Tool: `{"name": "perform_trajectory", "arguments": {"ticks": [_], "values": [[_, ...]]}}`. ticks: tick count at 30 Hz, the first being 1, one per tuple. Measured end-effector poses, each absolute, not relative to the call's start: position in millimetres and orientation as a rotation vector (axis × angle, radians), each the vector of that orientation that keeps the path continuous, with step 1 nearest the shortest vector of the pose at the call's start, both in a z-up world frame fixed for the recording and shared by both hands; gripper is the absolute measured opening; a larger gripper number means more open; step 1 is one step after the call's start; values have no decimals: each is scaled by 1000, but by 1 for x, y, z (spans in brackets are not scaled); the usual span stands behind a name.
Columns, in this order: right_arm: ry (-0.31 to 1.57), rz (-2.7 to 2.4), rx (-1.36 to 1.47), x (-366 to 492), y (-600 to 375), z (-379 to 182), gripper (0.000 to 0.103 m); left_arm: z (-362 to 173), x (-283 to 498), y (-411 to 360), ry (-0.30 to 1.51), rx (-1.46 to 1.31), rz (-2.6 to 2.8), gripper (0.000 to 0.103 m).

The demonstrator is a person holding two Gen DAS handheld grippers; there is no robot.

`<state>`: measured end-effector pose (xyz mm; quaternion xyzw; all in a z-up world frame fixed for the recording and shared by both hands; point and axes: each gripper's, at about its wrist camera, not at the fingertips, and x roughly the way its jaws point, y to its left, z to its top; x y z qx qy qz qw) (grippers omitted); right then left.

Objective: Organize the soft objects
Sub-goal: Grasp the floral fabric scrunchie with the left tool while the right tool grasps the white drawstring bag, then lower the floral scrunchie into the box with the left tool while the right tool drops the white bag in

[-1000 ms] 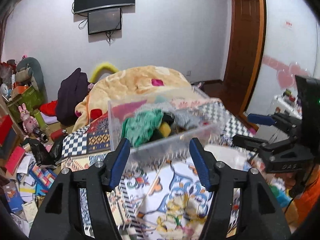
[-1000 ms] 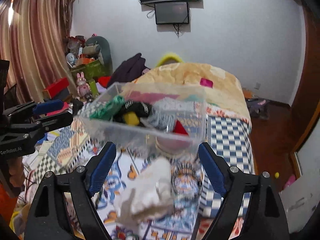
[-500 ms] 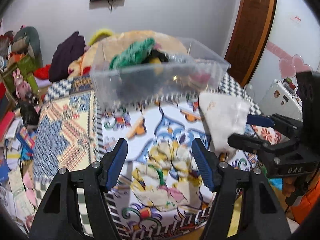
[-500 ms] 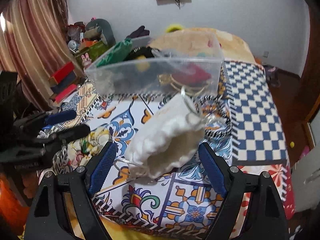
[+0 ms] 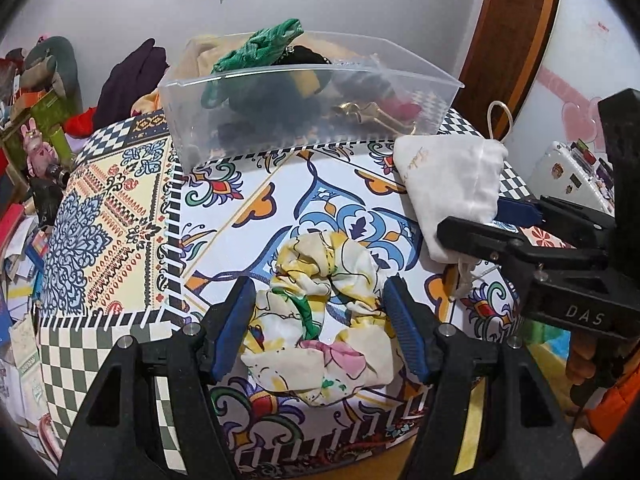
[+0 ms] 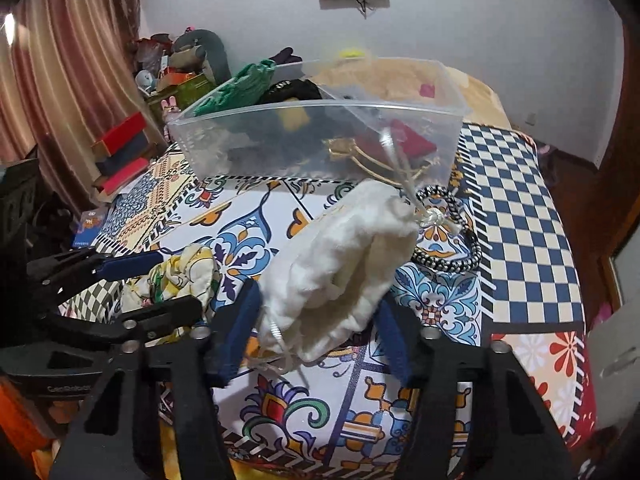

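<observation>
A floral scrunchie [image 5: 324,320] lies on the patterned table, between the open fingers of my left gripper [image 5: 320,328]; it also shows in the right wrist view [image 6: 176,280]. A white drawstring pouch [image 6: 340,276] lies between the open fingers of my right gripper [image 6: 316,328], and shows in the left wrist view [image 5: 452,184]. Whether the pads touch either item I cannot tell. A clear plastic bin [image 5: 304,104] behind them holds green, black, yellow and red soft items; it also shows in the right wrist view [image 6: 320,140].
A black-and-white braided band [image 6: 452,240] lies right of the pouch. The patterned tablecloth [image 5: 116,220] ends at a near edge just under the grippers. A cluttered floor, books and toys are to the left; a bed with a blanket lies behind.
Both grippers have dropped and tilted down toward the table. The scrunchie now sits between the left fingers and the pouch between the right fingers. The bin has not moved.
</observation>
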<state>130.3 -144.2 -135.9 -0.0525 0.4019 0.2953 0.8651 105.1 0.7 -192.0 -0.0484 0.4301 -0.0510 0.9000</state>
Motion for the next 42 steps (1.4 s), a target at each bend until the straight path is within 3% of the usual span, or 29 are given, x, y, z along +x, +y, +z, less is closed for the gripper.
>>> {"name": "perform_trajectory", "arguments": {"ticks": [2,6,9,12,42], "values": [[833,626,-119,129,-142,-136,37,-193,104,3,884,-121,-111,64],[817,643,-124,126,-141,-133,25,-193,104,12,879,-140,-103,44],[785,657,-123,120,-140,-128,24,-192,102,15,888,-165,-120,26],[761,670,-126,116,-139,-122,23,-192,101,16,891,-181,-121,18],[442,628,-80,157,-129,-26,22,-68,136,39,547,-66,1,16]]}}
